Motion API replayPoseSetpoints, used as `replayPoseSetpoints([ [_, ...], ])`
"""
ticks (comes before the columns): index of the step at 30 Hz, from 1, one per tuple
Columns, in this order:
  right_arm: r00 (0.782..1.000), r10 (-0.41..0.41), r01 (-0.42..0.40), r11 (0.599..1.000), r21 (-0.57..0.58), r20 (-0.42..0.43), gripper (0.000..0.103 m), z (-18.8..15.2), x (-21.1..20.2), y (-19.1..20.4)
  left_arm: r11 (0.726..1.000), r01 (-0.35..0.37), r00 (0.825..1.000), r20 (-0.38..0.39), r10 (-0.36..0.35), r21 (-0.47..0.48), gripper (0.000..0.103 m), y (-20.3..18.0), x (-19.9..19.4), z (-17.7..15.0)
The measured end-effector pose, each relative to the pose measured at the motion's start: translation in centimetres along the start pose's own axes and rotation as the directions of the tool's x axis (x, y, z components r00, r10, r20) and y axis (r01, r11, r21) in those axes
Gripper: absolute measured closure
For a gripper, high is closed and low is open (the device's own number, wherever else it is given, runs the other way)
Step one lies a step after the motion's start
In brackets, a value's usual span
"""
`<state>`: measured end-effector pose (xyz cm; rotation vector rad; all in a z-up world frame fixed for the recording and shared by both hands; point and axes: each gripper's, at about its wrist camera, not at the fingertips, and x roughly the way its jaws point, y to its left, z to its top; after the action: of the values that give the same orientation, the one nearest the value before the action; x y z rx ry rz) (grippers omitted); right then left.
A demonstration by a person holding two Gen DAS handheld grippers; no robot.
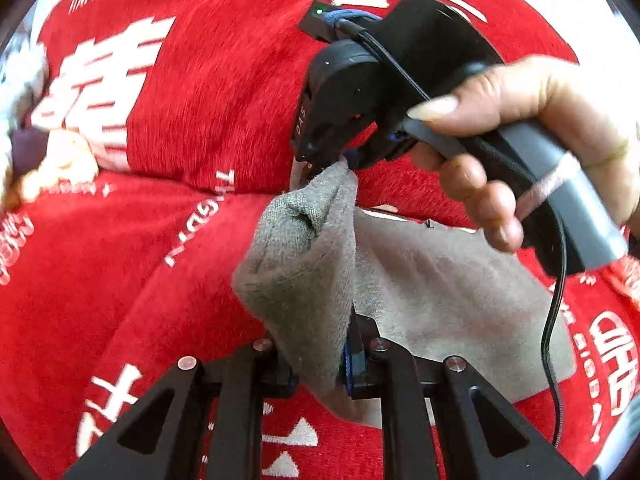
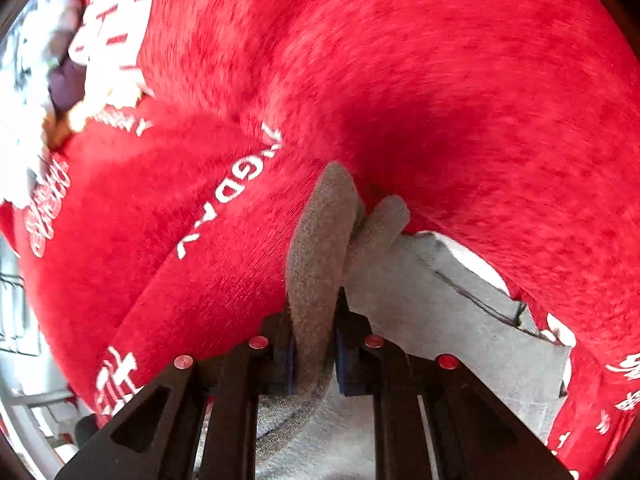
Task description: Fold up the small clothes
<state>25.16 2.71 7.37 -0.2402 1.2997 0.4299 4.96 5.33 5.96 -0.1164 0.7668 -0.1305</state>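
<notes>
The garment [image 1: 440,300] is a small grey knit piece lying on a red blanket [image 1: 180,120] printed with white lettering. Most of it lies flat on the blanket, to the right of the lifted edge in the left wrist view. Its type cannot be told from these views.

Left gripper [image 1: 318,364]: jaws nearly together, pads pressed on a bunched fold of the garment's edge. The fold rises from the jaws and runs away from the camera.

Right gripper [image 1: 320,162]: held in a hand [image 1: 520,140], pointing steeply down. Its jaws are nearly closed on the far end of the same lifted fold. In the right wrist view the right gripper [image 2: 314,354] pinches a grey ridge that stands up between the pads, with a second short fold just beyond it.

Governing relation: both grippers hold one raised edge, one at each end. The edge's long axis runs from the left gripper at the near end to the right gripper at the far end. The flat body of the garment lies to one side of that line, on the right in both views.

Judgement: the next move is probably to carry the held edge sideways across the flat body. Both grippers should travel together and keep the edge taut. Uneven travel would skew the fold.
</notes>
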Motion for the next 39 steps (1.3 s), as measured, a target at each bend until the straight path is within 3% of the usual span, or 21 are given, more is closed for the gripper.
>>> replayPoseSetpoints([
  [4,1.0,0.018,-0.018,0.999,-0.036,0.007,0.087,-0.4,-1.6,-0.9,0.993,-0.068,0.997,-0.023,0.071,0.092,0.086,-3.4,-0.5,0.6],
  [11,0.998,0.058,-0.057,0.998,-0.039,0.031,0.087,-1.3,-3.4,-3.2,0.995,-0.04,0.994,-0.096,0.049,0.089,0.086,-6.4,-0.8,1.9],
  [24,0.987,0.102,-0.107,0.994,0.027,0.127,0.087,-5.8,-6.3,-9.9,0.985,-0.065,0.986,-0.142,0.089,0.163,0.086,-13.2,0.1,1.7],
  [39,0.962,0.005,0.02,0.996,-0.088,0.273,0.087,-10.4,-8.1,-11.5,0.96,-0.112,0.98,-0.131,0.15,0.256,0.086,-18.1,1.1,0.1],
])
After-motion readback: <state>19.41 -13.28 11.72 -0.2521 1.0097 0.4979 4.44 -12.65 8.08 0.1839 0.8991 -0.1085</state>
